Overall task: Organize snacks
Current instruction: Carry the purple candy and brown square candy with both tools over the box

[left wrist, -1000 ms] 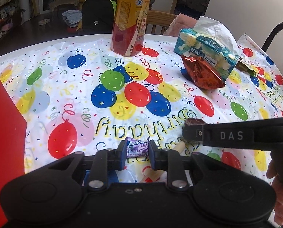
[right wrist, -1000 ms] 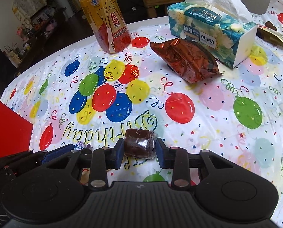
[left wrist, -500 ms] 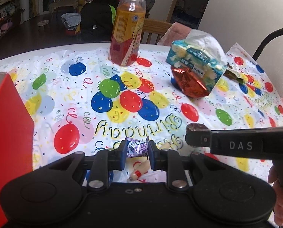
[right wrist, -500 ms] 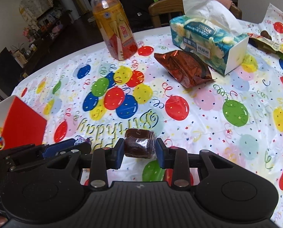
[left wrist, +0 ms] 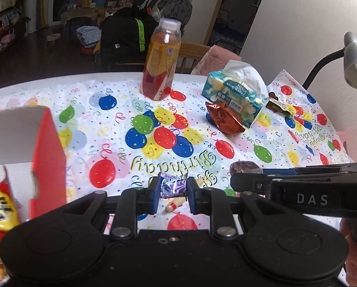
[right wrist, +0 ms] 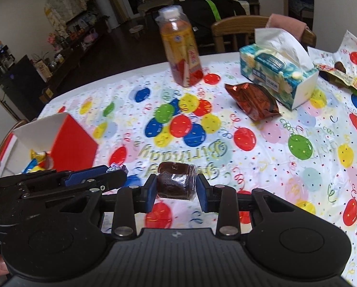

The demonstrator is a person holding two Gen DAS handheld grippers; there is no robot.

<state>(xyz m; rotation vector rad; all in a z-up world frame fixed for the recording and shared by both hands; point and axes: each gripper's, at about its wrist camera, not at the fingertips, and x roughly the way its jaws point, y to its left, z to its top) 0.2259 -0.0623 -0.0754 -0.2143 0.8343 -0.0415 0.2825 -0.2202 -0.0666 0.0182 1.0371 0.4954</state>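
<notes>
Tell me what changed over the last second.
Both grippers rose and drew back toward the red box, whose open inside now shows. The left gripper stays shut on the purple candy, the right gripper on the brown snack. Bottle, tissue box and foil packet stayed put.

Purple candy [left wrist: 173,187], brown cake [right wrist: 176,183]

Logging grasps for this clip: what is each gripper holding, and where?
Left gripper: purple wrapped candy, pinched across its middle. Right gripper: brown wrapped cake, clamped on its two opposite sides.
</notes>
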